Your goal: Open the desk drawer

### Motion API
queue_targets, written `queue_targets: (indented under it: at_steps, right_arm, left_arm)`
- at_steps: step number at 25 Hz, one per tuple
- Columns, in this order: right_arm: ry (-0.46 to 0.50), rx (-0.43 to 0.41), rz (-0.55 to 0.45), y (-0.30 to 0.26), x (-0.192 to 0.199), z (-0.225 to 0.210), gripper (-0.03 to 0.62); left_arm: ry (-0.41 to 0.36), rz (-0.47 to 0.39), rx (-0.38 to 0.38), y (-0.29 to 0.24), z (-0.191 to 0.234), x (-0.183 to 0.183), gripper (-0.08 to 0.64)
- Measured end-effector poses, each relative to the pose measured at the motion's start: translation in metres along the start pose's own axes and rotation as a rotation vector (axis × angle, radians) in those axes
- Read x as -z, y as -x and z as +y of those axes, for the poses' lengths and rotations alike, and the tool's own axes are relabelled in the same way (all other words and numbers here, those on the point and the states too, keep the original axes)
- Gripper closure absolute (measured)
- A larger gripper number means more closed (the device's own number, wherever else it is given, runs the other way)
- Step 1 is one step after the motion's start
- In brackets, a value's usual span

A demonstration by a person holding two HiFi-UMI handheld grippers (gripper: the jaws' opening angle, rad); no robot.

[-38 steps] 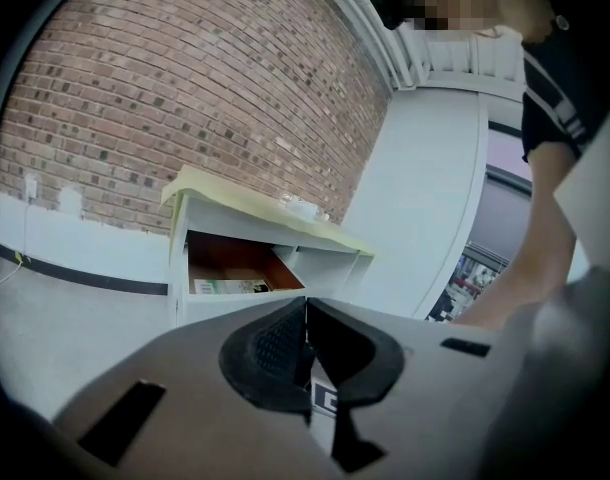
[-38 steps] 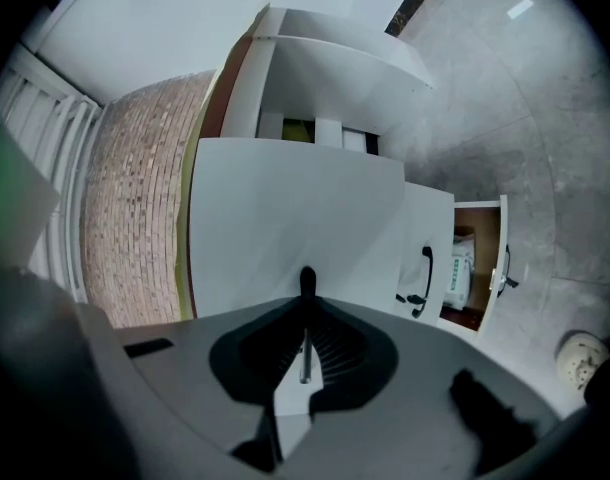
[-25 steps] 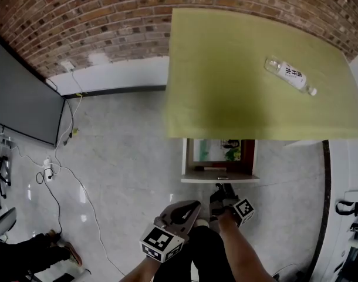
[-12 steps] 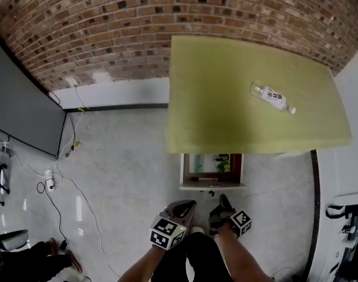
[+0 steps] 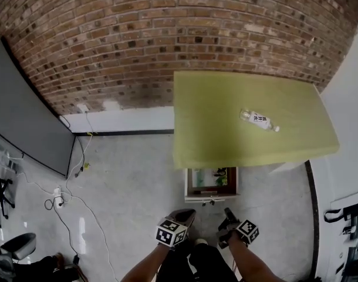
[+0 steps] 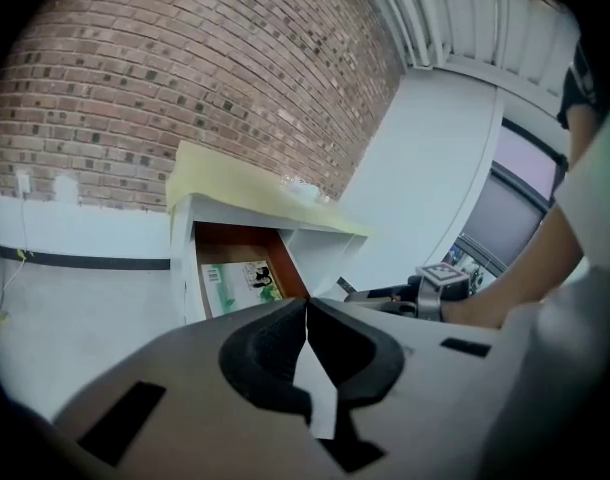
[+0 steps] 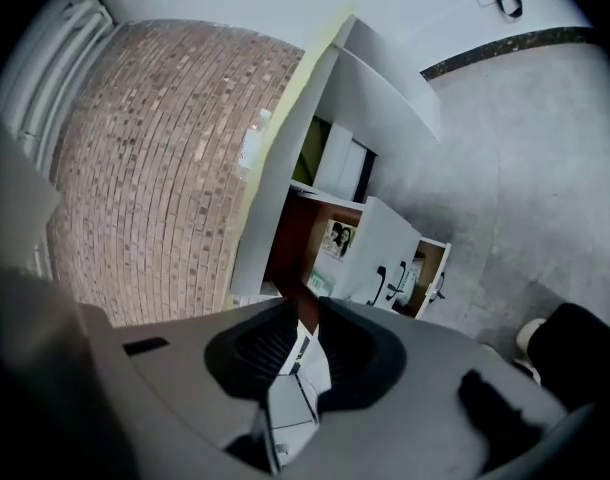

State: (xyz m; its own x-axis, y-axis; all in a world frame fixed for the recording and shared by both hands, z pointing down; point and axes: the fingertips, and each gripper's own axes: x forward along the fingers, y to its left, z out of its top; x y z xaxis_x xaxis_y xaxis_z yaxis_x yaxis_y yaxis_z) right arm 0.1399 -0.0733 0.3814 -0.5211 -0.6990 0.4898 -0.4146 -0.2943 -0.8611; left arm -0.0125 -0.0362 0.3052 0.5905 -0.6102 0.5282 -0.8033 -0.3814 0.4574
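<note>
Both grippers hang near the drawer (image 5: 211, 185), which stands pulled out beneath the worktop (image 5: 226, 140), straight ahead of them. The left gripper (image 5: 186, 215) has its jaws pressed together, empty; the right gripper (image 5: 228, 214), jaws apart and empty, looks slightly nearer the drawer's front.

Office-type room, indicated by: brick wall (image 5: 138, 34), tiled floor (image 5: 132, 187), counter (image 5: 226, 104), large dark wall panel (image 5: 26, 128), trailing cables (image 5: 56, 194).
</note>
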Motion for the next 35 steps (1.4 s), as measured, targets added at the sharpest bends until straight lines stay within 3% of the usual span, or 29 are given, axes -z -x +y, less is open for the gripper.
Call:
queue_targets:
  at_steps: [3, 7, 12, 17, 20, 24, 27, 29, 32, 35]
  right_arm:
    - [-0.004, -0.042, -0.010, 0.014, 0.001, 0.023, 0.525]
    - [0.094, -0.111, 0.030, 0.022, 0.014, 0.061, 0.525]
    - [0.207, -0.234, 0.062, 0.033, 0.027, 0.120, 0.526]
    - [0.304, -0.410, -0.059, 0.053, 0.019, 0.202, 0.523]
    - [0.427, -0.464, -0.150, 0.071, 0.014, 0.236, 0.520]
    - [0.625, -0.394, -0.189, 0.088, 0.021, 0.245, 0.520]
    - [0.844, -0.183, -0.107, 0.089, 0.033, 0.227, 0.520]
    - [0.980, -0.119, -0.089, 0.092, 0.041, 0.223, 0.533]
    - [0.985, -0.131, -0.086, 0.092, 0.043, 0.218, 0.548]
    - [0.985, -0.076, -0.025, 0.096, 0.042, 0.205, 0.578]
  left_arm:
    - [-0.006, 0.024, 0.020, 0.008, -0.006, 0.006, 0.549]
    - [-0.046, 0.041, 0.052, 0.021, -0.017, 0.005, 0.549]
    - [-0.070, -0.028, 0.078, 0.037, -0.034, -0.018, 0.549]
    - [-0.158, -0.147, 0.081, 0.064, -0.050, -0.054, 0.549]
    - [-0.198, -0.208, 0.093, 0.076, -0.062, -0.075, 0.549]
    - [-0.206, -0.257, 0.131, 0.088, -0.077, -0.094, 0.549]
    - [-0.229, -0.257, 0.126, 0.091, -0.081, -0.099, 0.549]
    - [-0.234, -0.256, 0.088, 0.093, -0.080, -0.098, 0.549]
    - [-0.208, -0.268, 0.040, 0.092, -0.078, -0.094, 0.549]
    - [-0.201, -0.263, 0.031, 0.089, -0.084, -0.091, 0.549]
